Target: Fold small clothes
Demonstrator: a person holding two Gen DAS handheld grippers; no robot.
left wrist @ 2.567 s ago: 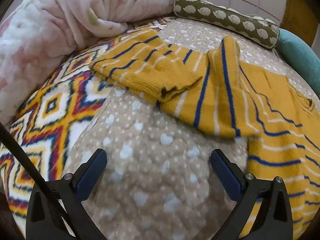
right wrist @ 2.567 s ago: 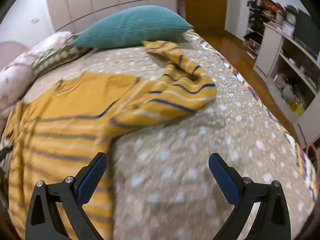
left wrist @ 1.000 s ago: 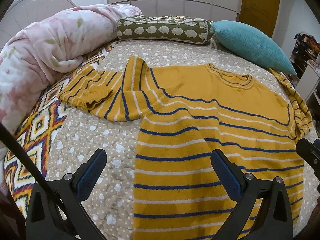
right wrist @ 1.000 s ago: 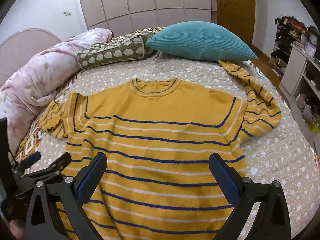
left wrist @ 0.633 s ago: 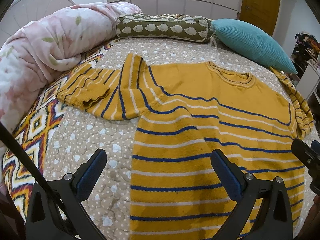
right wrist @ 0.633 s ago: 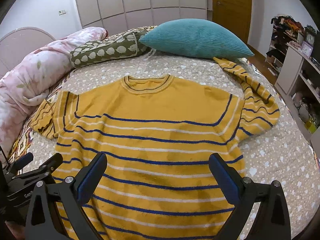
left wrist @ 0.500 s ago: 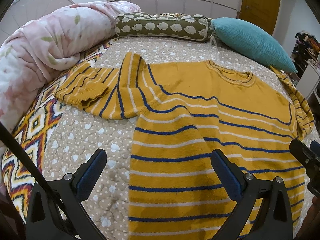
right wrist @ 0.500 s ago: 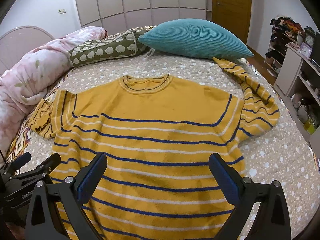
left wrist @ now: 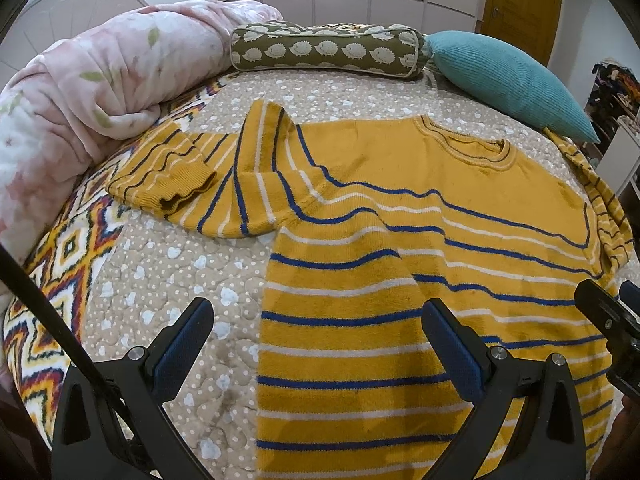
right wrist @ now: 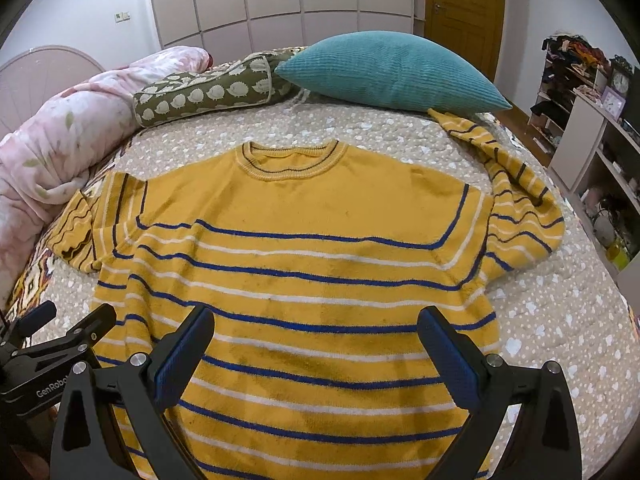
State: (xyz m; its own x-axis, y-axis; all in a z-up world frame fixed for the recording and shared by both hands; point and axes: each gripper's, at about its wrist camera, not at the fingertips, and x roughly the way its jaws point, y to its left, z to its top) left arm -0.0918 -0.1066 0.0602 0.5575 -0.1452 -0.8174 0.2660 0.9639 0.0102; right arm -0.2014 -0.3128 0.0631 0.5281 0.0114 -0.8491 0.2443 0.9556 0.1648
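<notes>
- Grippers first: the left gripper (left wrist: 316, 342) and the right gripper (right wrist: 314, 344) both hang with blue-padded jaws spread wide, gripping nothing, above the hem end.
- Below them, a mustard-yellow knitted sweater with blue and white stripes (right wrist: 296, 248) lies flat, neckline away, on a beige dotted quilt (right wrist: 560, 320).
- Each sleeve is bunched at its side.
- Beyond sit a teal ribbed cushion (right wrist: 392, 70) and an olive hedgehog-print bolster (left wrist: 326, 50).

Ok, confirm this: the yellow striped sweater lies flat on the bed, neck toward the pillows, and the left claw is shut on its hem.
Not quite. The left claw is open, holding nothing, as the left wrist view shows. The sweater does lie flat, neck toward the pillows.
</notes>
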